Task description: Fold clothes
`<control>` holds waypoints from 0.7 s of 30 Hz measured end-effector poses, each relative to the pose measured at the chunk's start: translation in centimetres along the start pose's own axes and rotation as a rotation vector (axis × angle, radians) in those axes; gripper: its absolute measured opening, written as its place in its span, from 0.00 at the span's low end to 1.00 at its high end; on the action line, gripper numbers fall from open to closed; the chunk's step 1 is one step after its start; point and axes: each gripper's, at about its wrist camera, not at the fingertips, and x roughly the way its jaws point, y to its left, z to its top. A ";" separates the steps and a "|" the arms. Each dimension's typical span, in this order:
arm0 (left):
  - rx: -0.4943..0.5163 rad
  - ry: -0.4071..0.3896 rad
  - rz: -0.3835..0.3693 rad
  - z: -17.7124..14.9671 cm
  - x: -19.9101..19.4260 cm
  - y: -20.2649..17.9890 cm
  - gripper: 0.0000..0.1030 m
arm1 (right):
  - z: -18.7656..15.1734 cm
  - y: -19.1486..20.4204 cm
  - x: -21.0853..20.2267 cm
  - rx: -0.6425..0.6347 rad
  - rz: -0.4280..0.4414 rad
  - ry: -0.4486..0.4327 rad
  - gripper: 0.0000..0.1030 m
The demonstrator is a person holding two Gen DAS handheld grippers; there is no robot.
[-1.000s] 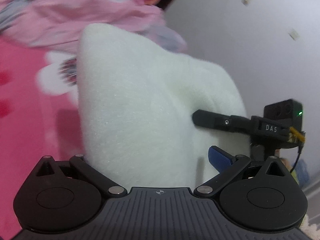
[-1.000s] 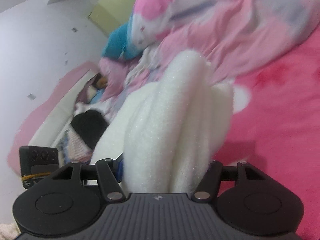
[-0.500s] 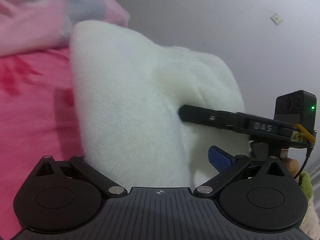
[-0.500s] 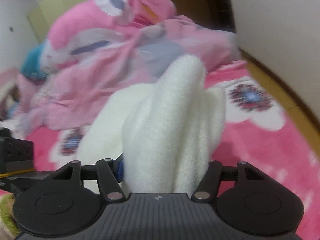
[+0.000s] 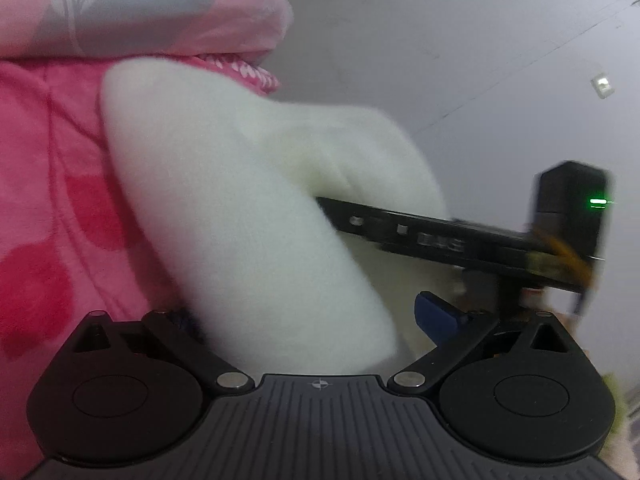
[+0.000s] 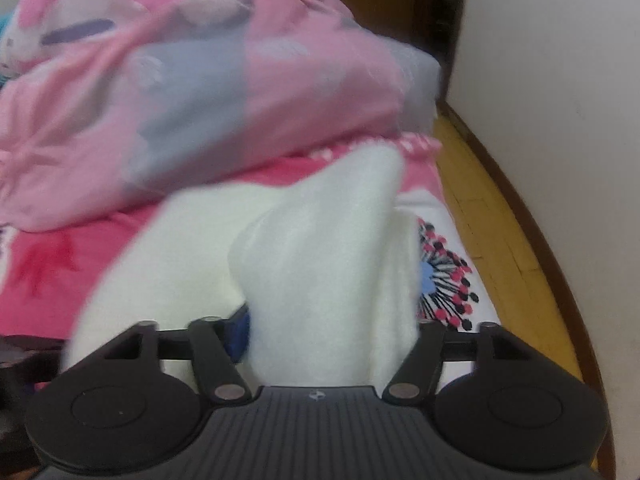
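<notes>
Both tongs clenched on thick white fleece garment (image 5: 248, 216): left gripper (image 5: 308, 320), right gripper (image 6: 328, 332). Keep edges level toward twelve o'clock; lay flat.

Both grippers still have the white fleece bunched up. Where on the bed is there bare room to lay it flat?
Freest is the pink floral bedsheet right of the white fleece, bordered by the bed's edge and the yellow floor. A second bare strip of sheet lies left of the fleece in the left wrist view. Behind is crowded: the heaped pink quilt.
</notes>
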 end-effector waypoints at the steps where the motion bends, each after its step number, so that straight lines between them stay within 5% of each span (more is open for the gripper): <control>1: 0.002 0.003 -0.003 -0.2 0.1 0.4 0.97 | -0.3 -0.8 0.1 0.038 0.015 -0.008 0.81; 4: -0.018 0.005 -0.024 -0.3 -0.7 1.3 0.97 | -0.7 -2.3 -0.9 0.118 0.038 -0.035 0.84; 8: -0.108 0.007 -0.029 0.3 -2.3 2.6 0.97 | -0.8 -4.0 -5.0 0.178 -0.092 -0.168 0.97; 12: -0.116 -0.008 0.015 0.0 -6.1 3.2 0.98 | -2.3 -5.6 -11.0 0.305 -0.163 -0.336 0.96; 13: -0.085 -0.031 0.031 -0.2 -6.9 2.8 0.98 | -3.1 -5.7 -12.6 0.321 -0.162 -0.381 0.94; 16: 0.036 -0.122 0.080 -0.8 -9.2 1.2 0.98 | -5.6 -5.0 -16.2 0.363 -0.104 -0.468 0.65; 19: 0.157 -0.212 0.128 -1.5 -11.6 -0.3 0.97 | -6.3 -3.5 -16.2 0.366 -0.013 -0.472 0.46; 21: 0.216 -0.212 0.142 -1.2 -8.7 -2.2 0.95 | -5.7 -1.8 -14.4 0.323 0.026 -0.437 0.38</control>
